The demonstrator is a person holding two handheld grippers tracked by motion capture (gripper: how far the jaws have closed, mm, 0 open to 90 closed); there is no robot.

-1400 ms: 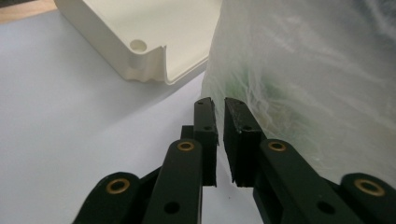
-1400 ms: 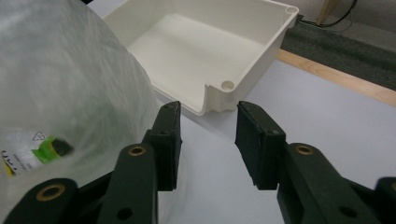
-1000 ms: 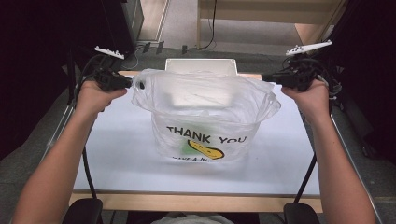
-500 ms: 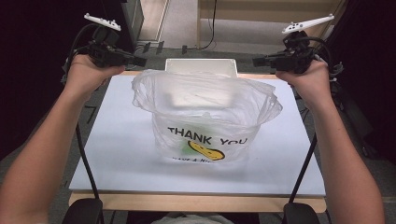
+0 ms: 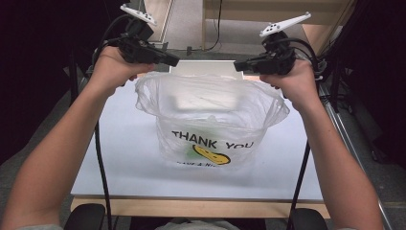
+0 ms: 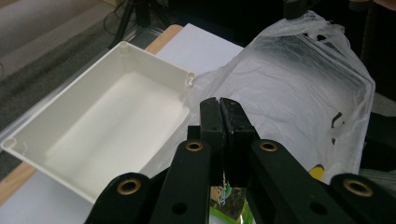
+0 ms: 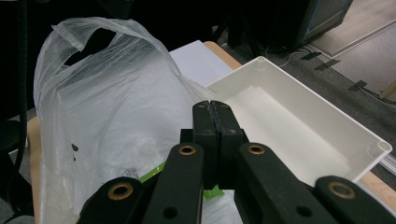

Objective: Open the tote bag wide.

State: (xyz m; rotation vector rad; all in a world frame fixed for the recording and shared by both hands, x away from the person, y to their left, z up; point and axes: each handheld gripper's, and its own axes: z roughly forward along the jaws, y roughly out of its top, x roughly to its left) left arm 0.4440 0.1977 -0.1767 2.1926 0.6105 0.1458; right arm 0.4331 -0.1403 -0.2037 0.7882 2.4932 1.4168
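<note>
Clear plastic bag (image 5: 210,120) w/ "THANK YOU" print and yellow smiley, standing upright mid-counter (image 5: 119,158), mouth wide open at top. Something green visible low inside bag, too blurred to identify. Handle loop seen at bag's top (image 7: 88,44) in right gripper view.

Left tongs (image 5: 173,61) up above far-left corner of bag, held in left hand (image 5: 112,69), pointing inward toward centre. Pressed together, nothing between them; in left gripper view both black pads (image 6: 223,135) flat against each other, bag wall just beyond and below tip, not pinched.

Right tongs (image 5: 238,66) above far-right side of bag, in right hand (image 5: 294,81), pointing inward toward the left one. Also pressed together, empty; right gripper view shows pads (image 7: 215,126) meeting w/ no plastic caught.

Both tips near bag rim but clear of it, gap between the two tips over far edge of bag mouth.

White rectangular tray (image 5: 201,67) on far side of counter, directly behind bag, touching or nearly so, can't tell which. Tray interior bare (image 6: 107,121), rounded corner posts visible.

Forearms coming in from near edge, either side of bag. Cables trailing down from each gripper.
</note>
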